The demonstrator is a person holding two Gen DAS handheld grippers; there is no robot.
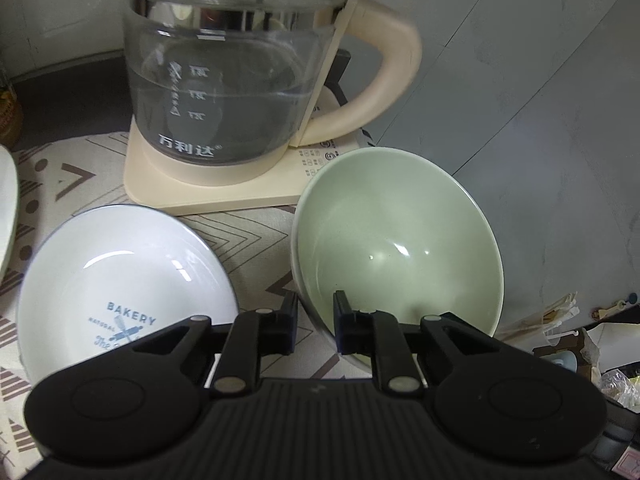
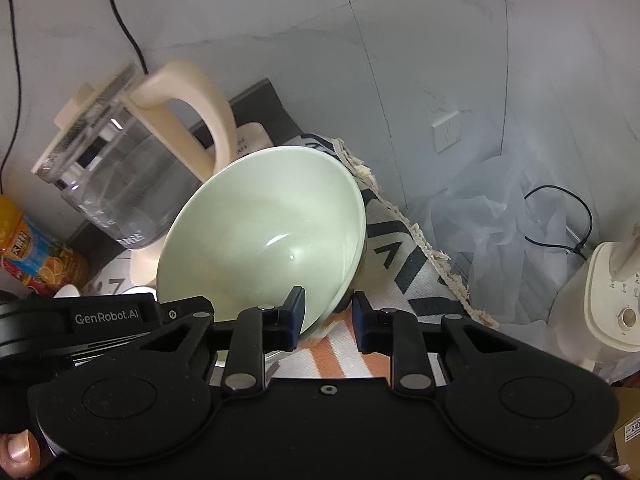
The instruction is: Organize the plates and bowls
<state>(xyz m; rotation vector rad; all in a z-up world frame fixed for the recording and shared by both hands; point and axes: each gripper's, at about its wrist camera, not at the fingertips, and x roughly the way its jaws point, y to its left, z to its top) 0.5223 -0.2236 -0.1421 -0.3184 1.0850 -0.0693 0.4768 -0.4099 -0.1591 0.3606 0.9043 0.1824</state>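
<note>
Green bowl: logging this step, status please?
Left claw shut on green bowl rim, tilted. Right claw straddling opposite rim, grip unclear. Kettle close behind; white bowl alongside.

The pale green bowl [image 1: 396,240] is tilted up on its side just beside the kettle [image 1: 232,80], to its handle side, its glossy inside empty. The white bowl [image 1: 120,280], dark-rimmed with "BAKERY" printed inside, lies in front of the kettle, tipped.

Glass kettle [image 1: 224,80] on cream base [image 1: 208,196], patterned cloth [image 1: 248,236] beneath; orange-labelled bottle [image 2: 28,248] at left.
</note>
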